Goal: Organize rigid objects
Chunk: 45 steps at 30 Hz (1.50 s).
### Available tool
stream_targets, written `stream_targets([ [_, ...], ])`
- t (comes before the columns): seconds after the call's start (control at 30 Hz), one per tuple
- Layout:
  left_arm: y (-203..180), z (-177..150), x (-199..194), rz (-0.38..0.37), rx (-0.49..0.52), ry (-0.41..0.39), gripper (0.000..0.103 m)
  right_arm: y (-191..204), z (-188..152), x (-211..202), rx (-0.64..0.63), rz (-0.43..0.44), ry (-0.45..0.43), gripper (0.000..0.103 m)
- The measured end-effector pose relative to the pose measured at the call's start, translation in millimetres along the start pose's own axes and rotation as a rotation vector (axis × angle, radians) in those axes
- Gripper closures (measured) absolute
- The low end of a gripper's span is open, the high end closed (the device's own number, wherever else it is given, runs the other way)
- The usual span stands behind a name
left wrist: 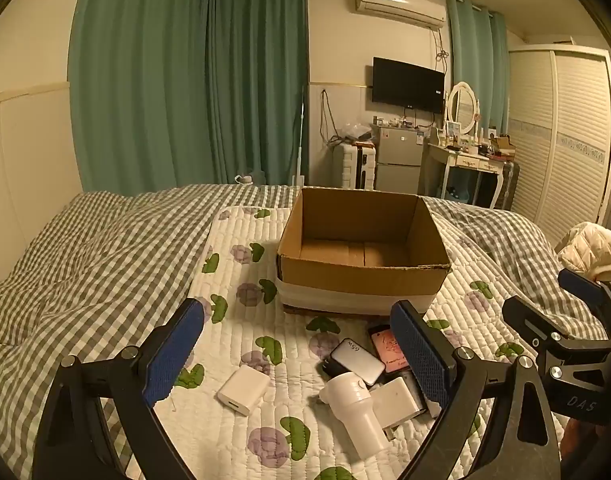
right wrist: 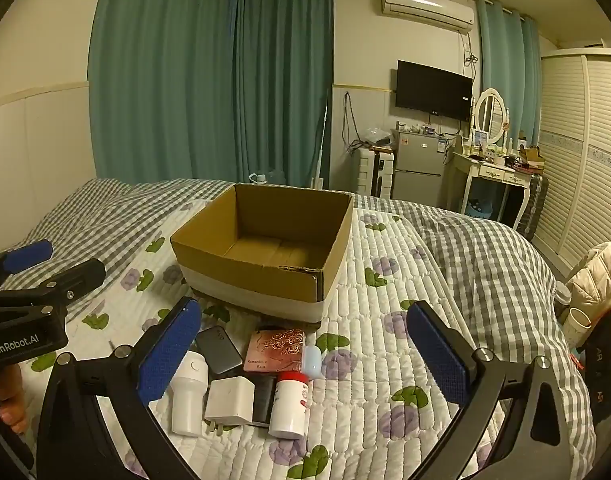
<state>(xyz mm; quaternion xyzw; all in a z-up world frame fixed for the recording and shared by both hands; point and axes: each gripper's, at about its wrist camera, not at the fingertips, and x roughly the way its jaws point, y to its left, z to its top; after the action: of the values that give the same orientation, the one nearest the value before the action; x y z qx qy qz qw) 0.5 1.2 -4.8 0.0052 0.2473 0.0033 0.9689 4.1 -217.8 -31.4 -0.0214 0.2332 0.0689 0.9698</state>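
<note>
We see both grippers hovering over the bed (left wrist: 105, 248), jaws spread wide, gripping nothing: left gripper (left wrist: 301, 354), right gripper (right wrist: 305, 354). "GenRobot.AI" is printed on the left gripper body in the right wrist view; "DAS" on the right one in the left wrist view. An open cardboard box (left wrist: 361, 280) sits on the quilted mat (left wrist: 233, 240). Just in front of it lies a pile: dark charger (left wrist: 358, 360) marked "65W", pink card (right wrist: 275, 350) reading "Romantic Rose", white charger (left wrist: 244, 390), white flask (left wrist: 355, 408), red-capped bottle (right wrist: 289, 404).
</note>
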Motion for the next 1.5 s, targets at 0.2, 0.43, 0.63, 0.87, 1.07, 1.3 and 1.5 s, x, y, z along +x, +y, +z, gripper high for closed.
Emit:
stream_targets([
  [0.2, 0.9, 1.2, -0.1, 0.001, 0.000, 0.004, 0.007, -0.3, -1.4, 0.8, -0.002, 0.003, -0.001, 0.000],
  [0.43, 2.2, 0.3, 0.6, 0.002, 0.001, 0.003, 0.007, -0.4, -2.0, 0.7, -0.004, -0.005, -0.001, 0.000],
  [0.63, 3.4, -0.4, 2.0, 0.007, 0.005, 0.003, 0.007, -2.4, -2.5, 1.0, 0.006, -0.016, 0.001, 0.000],
  [0.87, 3.8, -0.1, 0.8, 0.010, 0.004, 0.002, 0.007, -2.3, -2.6, 0.5, 0.006, -0.016, 0.003, 0.000],
  [1.07, 4.7, -1.0, -0.3, 0.013, 0.003, 0.002, 0.007, -1.0, -2.3, 0.9, 0.002, -0.015, 0.004, 0.000],
  [1.3, 6.0, -2.7, 1.9, 0.012, 0.004, 0.013, 0.007, 0.7, -3.0, 1.6, -0.001, -0.014, 0.008, 0.000],
  [1.5, 6.3, -2.6, 2.4, 0.012, 0.002, 0.012, 0.007, 1.8, -4.3, 1.2, -0.004, -0.013, 0.009, 0.000],
])
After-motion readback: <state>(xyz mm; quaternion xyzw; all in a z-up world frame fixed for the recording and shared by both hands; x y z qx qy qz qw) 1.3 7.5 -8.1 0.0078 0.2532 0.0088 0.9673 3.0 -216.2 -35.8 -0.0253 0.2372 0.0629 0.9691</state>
